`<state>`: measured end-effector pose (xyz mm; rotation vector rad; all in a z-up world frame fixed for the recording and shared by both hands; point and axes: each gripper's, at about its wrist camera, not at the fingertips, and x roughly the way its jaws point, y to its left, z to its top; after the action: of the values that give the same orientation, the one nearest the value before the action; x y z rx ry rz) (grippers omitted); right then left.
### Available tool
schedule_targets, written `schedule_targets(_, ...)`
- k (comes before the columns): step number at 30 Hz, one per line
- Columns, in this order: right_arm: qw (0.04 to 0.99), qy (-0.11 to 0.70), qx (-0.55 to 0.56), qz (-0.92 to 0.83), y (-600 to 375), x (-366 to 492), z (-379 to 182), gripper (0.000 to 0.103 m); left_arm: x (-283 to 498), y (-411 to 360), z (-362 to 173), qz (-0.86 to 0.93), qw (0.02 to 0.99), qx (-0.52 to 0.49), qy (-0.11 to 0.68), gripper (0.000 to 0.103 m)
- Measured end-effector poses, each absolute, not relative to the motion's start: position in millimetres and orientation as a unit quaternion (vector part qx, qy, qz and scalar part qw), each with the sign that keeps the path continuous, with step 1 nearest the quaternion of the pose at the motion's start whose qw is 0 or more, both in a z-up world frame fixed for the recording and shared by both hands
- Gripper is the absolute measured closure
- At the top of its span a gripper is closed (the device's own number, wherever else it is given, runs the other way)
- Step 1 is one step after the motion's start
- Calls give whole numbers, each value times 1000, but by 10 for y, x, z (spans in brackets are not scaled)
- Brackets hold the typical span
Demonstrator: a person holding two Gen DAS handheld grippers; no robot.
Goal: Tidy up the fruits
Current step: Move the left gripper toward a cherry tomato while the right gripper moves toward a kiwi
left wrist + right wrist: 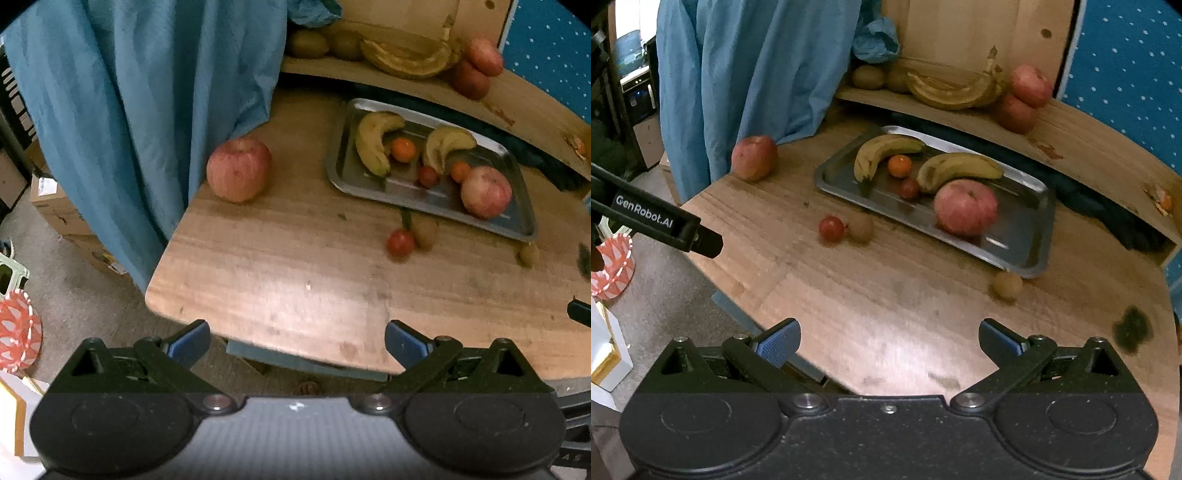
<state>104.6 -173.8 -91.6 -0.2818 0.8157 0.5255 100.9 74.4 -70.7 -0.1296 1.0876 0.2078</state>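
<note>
Where curtain (746, 74) hangs — worn wooden table (905, 332).

Apple (964, 211), two bananas (882, 155) on metal tray (1027, 236)

"GenRobot.AI" in white letters on black body of left gripper (657, 221), seen at left edge of right wrist view. Partial white letters on black gripper body at lower right edge of left wrist view, unreadable. Label on cardboard box (46, 186) on floor, far left: too small.
</note>
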Motion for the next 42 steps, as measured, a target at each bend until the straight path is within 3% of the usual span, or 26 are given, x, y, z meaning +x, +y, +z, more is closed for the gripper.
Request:
schedule_targets(14,889,377,-159,206,-1665,1540,-894,1,1604,754,-863,40,846,-64,527,0)
schedule_targets(42,875,425,-119,196,-1633,1947,-984,1,1980,434,-1155,-94,842,67,527,0)
